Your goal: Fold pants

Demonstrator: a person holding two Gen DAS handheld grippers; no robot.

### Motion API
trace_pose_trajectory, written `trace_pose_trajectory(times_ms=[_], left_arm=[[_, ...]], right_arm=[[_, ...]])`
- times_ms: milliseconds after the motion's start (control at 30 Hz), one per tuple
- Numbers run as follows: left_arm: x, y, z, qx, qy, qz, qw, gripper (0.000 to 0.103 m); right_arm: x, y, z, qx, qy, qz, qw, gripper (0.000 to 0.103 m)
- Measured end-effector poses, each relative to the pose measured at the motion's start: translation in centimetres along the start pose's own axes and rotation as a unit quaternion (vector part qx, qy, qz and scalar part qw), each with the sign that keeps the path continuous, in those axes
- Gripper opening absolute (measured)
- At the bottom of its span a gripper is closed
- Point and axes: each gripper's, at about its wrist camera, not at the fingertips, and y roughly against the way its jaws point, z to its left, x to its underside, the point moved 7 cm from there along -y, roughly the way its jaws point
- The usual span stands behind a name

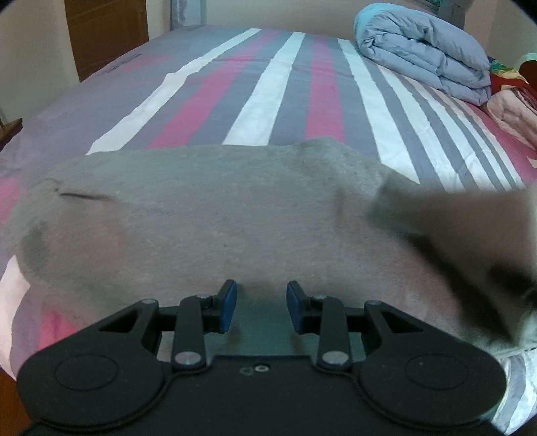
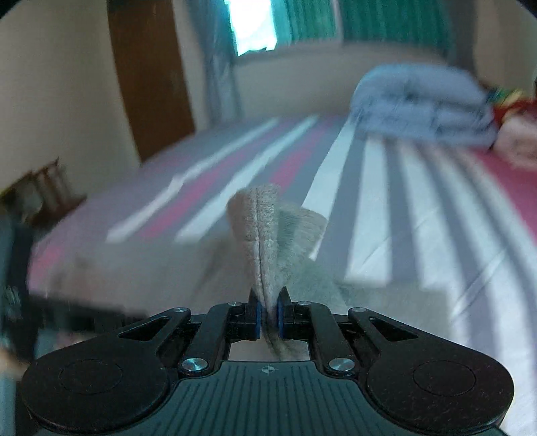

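Grey pants [image 1: 208, 218] lie spread across the near part of a striped bed. My left gripper [image 1: 261, 307] is open and empty, its blue pads just above the pants' near edge. At the right of the left wrist view a blurred grey part of the pants [image 1: 463, 221] is raised off the bed. My right gripper [image 2: 268, 317] is shut on a folded edge of the pants [image 2: 260, 234], which stands up between the pads and shows a seam. The right wrist view is motion-blurred.
The bed sheet [image 1: 268, 97] has pink, grey and white stripes. A folded blue-grey duvet [image 1: 426, 50] lies at the far right, with pink and coloured bedding [image 1: 513, 100] beside it. A brown door [image 1: 107, 33] stands far left. A window with green curtains [image 2: 302, 23] is behind.
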Motion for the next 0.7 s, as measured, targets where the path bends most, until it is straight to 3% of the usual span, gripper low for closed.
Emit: trace_pose_trajectory(times_ms=[200,267,333,400,533,633,700], left_arm=[[-0.4,-0.1,-0.4,0.002,-0.003,0.004,1.0,0.023],[-0.5,0.0,-0.7,0.007,-0.005,0.004,0.9999,0.023],[-0.5,0.2,-0.9,0.02,0.002,0.011,0.9997,0.023],[-0.5,0.2,-1.1,0.044,0.019,0.029,0.9984,0.03],[-0.3,0.4,-1.9,0.093,0.043,0.062,0.9928,0.032],[0.0,-0.1,-3.0,0.136,0.067,0.092,0.9841,0.032],[0.3,-0.7,-3.8,0.141,0.067,0.109,0.9818,0.032]], right_arm=[[4.3,-5.0,1.6,-0.002,0.018,0.069,0.997,0.011],[4.4,-5.5,1.3,-0.006,0.009,0.087,0.996,0.03],[4.2,-5.0,0.7,-0.04,-0.014,0.089,0.995,0.067],[3.6,-4.3,1.0,-0.065,-0.012,0.083,0.994,0.081],[2.5,-2.0,-0.2,-0.058,-0.027,0.048,0.997,0.081],[2.4,-1.7,-3.7,-0.007,-0.053,0.033,0.998,0.081],[2.9,-1.8,-6.3,0.022,-0.069,0.034,0.997,0.081]])
